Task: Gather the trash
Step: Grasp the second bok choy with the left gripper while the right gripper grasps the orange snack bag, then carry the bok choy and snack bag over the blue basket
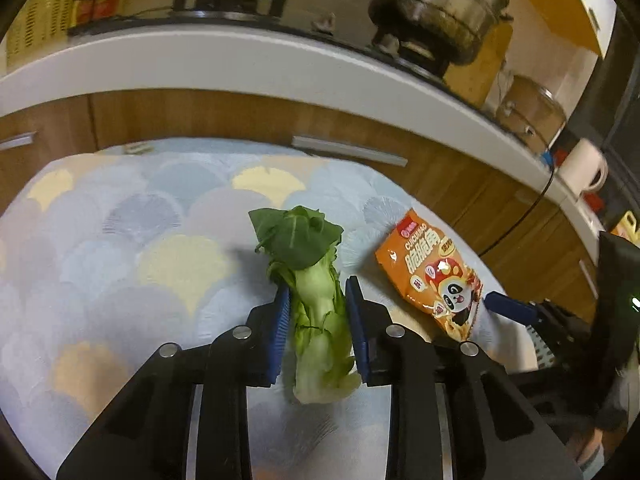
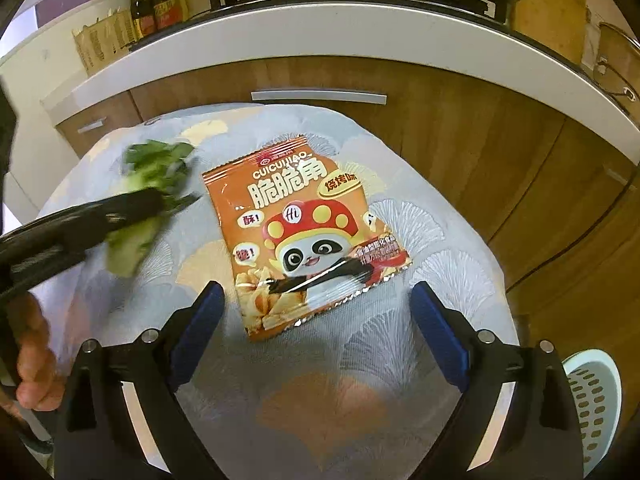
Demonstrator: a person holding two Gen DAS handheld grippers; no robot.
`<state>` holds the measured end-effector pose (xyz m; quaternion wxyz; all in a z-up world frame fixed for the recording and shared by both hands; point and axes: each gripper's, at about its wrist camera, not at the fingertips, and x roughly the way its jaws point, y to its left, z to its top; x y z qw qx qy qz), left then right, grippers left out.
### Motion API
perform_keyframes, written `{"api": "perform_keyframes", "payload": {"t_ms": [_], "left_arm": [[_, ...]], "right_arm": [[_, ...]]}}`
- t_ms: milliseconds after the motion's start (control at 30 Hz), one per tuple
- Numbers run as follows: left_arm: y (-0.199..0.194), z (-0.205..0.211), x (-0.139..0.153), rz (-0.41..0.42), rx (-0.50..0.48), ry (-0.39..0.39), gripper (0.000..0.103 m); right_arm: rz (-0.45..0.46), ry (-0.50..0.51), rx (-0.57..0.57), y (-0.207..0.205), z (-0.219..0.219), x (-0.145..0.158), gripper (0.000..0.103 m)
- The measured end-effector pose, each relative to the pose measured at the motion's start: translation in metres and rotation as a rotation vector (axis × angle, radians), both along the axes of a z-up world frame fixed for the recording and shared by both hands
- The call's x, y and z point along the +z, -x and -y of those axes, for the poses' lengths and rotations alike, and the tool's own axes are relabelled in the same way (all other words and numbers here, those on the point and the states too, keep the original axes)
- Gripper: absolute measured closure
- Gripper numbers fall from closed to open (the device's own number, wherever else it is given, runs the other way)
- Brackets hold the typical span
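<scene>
A green bok choy (image 1: 316, 312) lies lengthwise between the blue pads of my left gripper (image 1: 316, 288), and both pads press on its pale stalk, so the gripper is shut on it. In the right wrist view the same bok choy (image 2: 132, 248) looks blurred under the black left finger (image 2: 120, 208). An orange snack packet (image 2: 304, 220) with a panda print lies flat on the patterned tablecloth (image 2: 440, 240). My right gripper (image 2: 318, 292) stands wide open with the packet's near end between its fingers, the pads clear of it. The packet (image 1: 432, 276) shows to the right of the bok choy.
Behind the table run a white kitchen counter (image 2: 320, 40) and wooden cabinet doors (image 2: 500, 160), with a stove, pots and bottles (image 2: 152, 0) on top. A pale blue perforated basket (image 2: 592, 400) sits low at right. A person's hand (image 2: 32, 368) holds the left gripper.
</scene>
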<state>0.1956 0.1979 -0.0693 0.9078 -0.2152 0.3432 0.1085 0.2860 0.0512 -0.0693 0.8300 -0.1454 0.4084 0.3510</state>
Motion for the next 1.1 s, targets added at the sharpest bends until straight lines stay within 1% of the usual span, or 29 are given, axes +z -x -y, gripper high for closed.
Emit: {"api": "perform_keyframes", "payload": {"t_ms": [67, 133, 200, 300, 367, 433, 467, 500, 567, 600, 700, 767, 867, 967, 1100], "left_arm": [[0.006, -0.001, -0.003, 0.044, -0.012, 0.02, 0.077], [0.005, -0.005, -0.009, 0.04, -0.014, 0.046, 0.077], [0.007, -0.005, -0.006, 0.076, -0.027, 0.044, 0.077], [0.007, -0.001, -0.006, 0.074, -0.037, 0.036, 0.077], [0.008, -0.001, -0.004, 0.087, -0.041, 0.036, 0.077], [0.007, -0.003, -0.005, 0.084, -0.041, 0.05, 0.077], [0.007, -0.004, -0.005, 0.086, -0.042, 0.054, 0.077], [0.008, -0.004, -0.005, 0.091, -0.042, 0.053, 0.077], [0.011, -0.003, -0.004, 0.098, -0.042, 0.047, 0.077], [0.012, -0.003, -0.004, 0.105, -0.044, 0.044, 0.077], [0.015, -0.002, -0.001, 0.121, -0.052, 0.045, 0.077], [0.018, 0.002, 0.001, 0.123, -0.057, 0.046, 0.077], [0.026, 0.013, 0.007, 0.134, -0.097, 0.081, 0.077], [0.037, 0.036, 0.019, 0.148, -0.147, 0.062, 0.077], [0.048, 0.061, 0.033, 0.179, -0.197, 0.062, 0.077]], "right_arm": [[0.003, 0.016, -0.001, -0.004, -0.005, 0.0, 0.01], [0.012, 0.05, -0.005, -0.009, -0.015, -0.002, 0.008], [0.018, 0.058, 0.006, -0.011, -0.022, -0.002, 0.008], [0.02, 0.057, -0.005, -0.014, -0.029, -0.001, 0.009], [0.022, 0.052, -0.001, -0.012, -0.03, 0.0, 0.018], [0.031, 0.046, -0.004, -0.01, -0.027, 0.002, 0.022], [0.029, 0.035, -0.009, -0.01, -0.024, 0.003, 0.029], [0.026, 0.015, -0.008, -0.009, -0.02, 0.005, 0.038], [-0.01, -0.045, 0.017, -0.004, -0.01, 0.008, 0.056], [-0.014, -0.061, 0.025, 0.0, -0.006, 0.01, 0.059], [0.008, -0.058, 0.019, 0.017, 0.003, 0.014, 0.07], [0.021, -0.074, 0.016, 0.031, 0.012, 0.02, 0.083], [0.037, -0.115, 0.01, 0.049, 0.029, 0.033, 0.084], [0.07, -0.141, -0.006, 0.065, 0.047, 0.044, 0.084], [0.116, -0.164, -0.031, 0.084, 0.073, 0.056, 0.085]]}}
